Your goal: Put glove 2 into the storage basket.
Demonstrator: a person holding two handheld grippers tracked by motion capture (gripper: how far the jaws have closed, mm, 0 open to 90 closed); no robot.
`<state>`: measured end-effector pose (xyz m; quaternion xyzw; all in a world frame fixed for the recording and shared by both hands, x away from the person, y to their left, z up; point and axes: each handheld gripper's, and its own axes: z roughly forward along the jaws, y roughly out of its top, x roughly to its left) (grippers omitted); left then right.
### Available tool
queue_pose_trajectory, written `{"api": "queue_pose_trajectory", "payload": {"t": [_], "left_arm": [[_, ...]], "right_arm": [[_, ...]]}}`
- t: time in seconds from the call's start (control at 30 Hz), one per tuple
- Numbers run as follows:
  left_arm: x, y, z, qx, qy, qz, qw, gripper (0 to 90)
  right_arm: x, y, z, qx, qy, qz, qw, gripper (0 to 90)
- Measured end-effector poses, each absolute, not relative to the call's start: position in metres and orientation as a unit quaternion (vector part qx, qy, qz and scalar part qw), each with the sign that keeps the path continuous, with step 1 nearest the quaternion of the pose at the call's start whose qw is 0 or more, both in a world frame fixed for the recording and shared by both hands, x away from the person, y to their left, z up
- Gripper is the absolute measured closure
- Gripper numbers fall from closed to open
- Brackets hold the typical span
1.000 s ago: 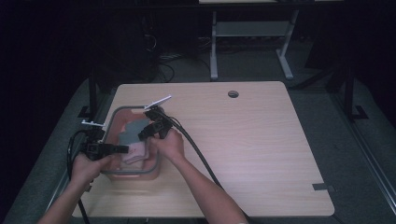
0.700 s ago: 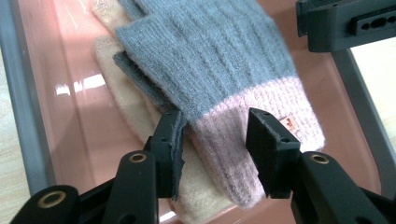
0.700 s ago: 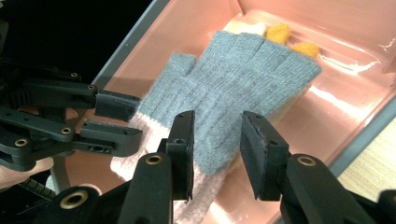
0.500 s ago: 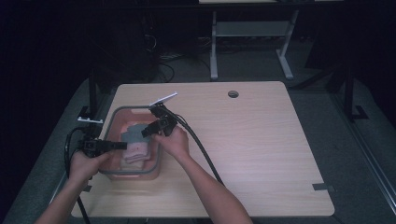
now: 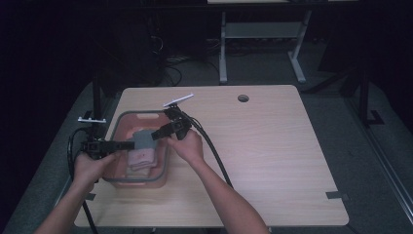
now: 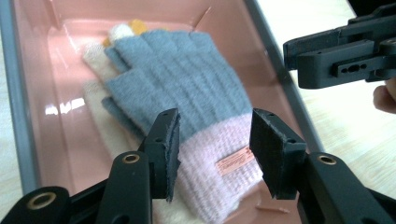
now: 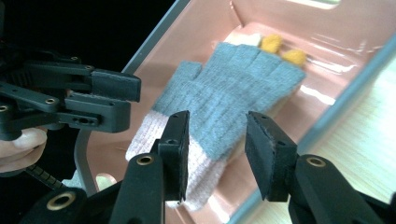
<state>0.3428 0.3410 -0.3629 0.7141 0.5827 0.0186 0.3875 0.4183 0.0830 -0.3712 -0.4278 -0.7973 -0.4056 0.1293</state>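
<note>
Grey-and-pink glove (image 6: 187, 93) lies in pink bin (image 5: 122, 122) at frame left, released; both grippers (image 6: 212, 144) (image 7: 215, 140), just opening, spread and empty.

1. Wooden table top (image 5: 272, 156), pale grain, bare across its right half.
2. Round cable hole (image 5: 243, 98) in the table, near the far edge, right of centre.
3. Strip of dark tape (image 5: 338, 196) at the near right corner.
4. White-legged table frame (image 5: 258, 46) on the floor beyond the far edge.
5. Tangle of cables (image 5: 175, 61) on the floor, far left.
</note>
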Motion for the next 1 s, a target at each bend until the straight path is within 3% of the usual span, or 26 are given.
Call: {"api": "queue_pose_trajectory", "payload": {"t": [1.0], "left_arm": [[0.348, 0.302, -0.343, 0.719, 0.541, 0.01, 0.437, 36.9]], "right_arm": [[0.416, 0.012, -0.352, -0.436, -0.776, -0.438, 0.125, 48.3]]}}
